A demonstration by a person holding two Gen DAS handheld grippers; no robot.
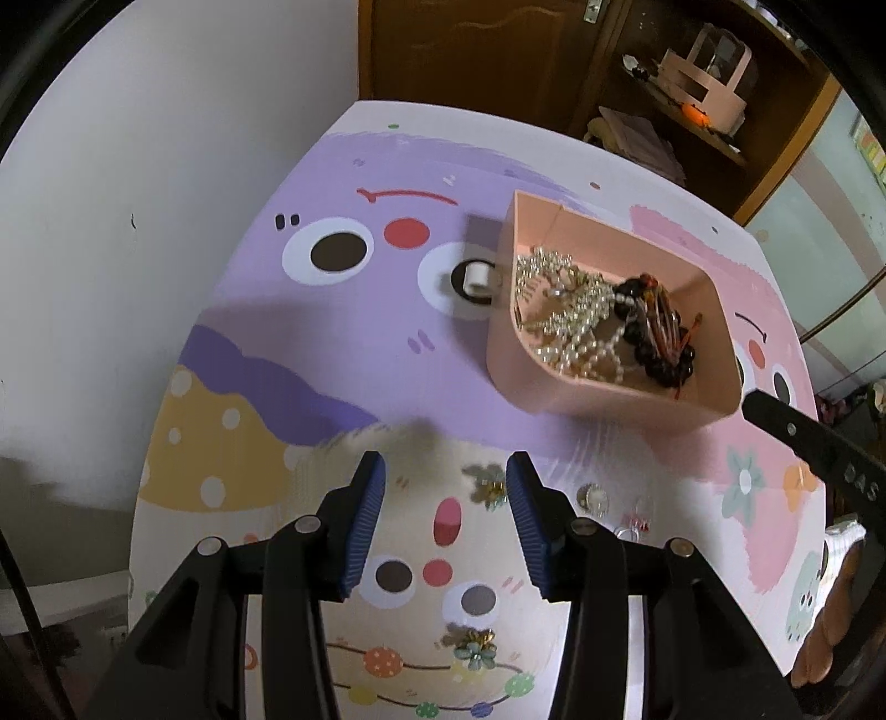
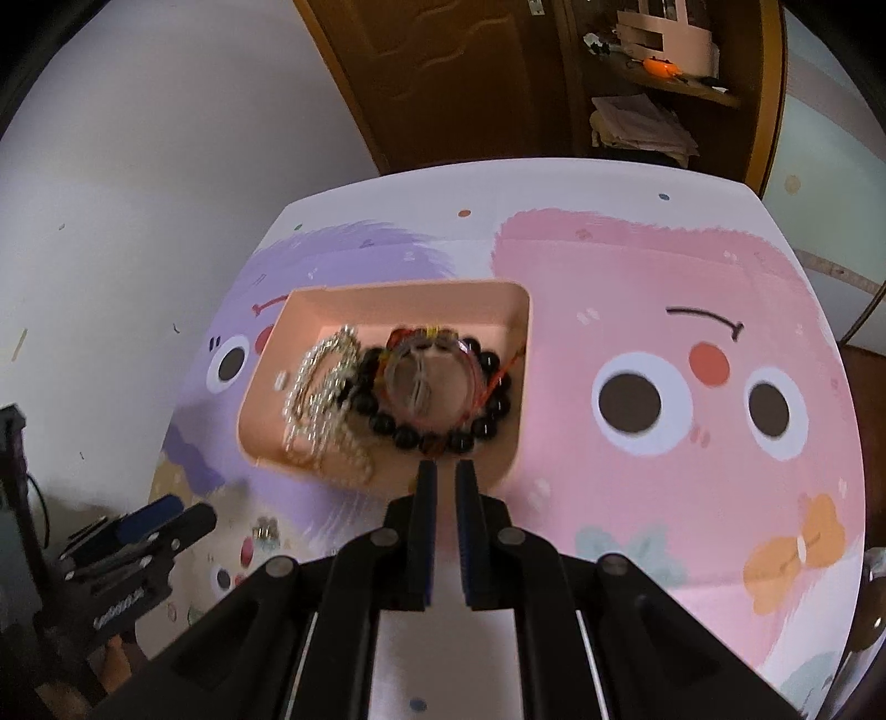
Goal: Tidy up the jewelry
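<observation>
A pink tray sits on the cartoon-print table and holds pearl strands, a black bead bracelet and a red bangle. My left gripper is open and empty above the table, near a flower brooch. A round brooch and a small clear piece lie to its right. Another flower brooch lies nearer me. My right gripper hovers at the tray's near edge with jaws nearly shut and nothing visible between them.
The table ends at a white wall on the left and a wooden door behind. A shelf with a pink organizer stands at the back right. The tray has a white knob on its left end.
</observation>
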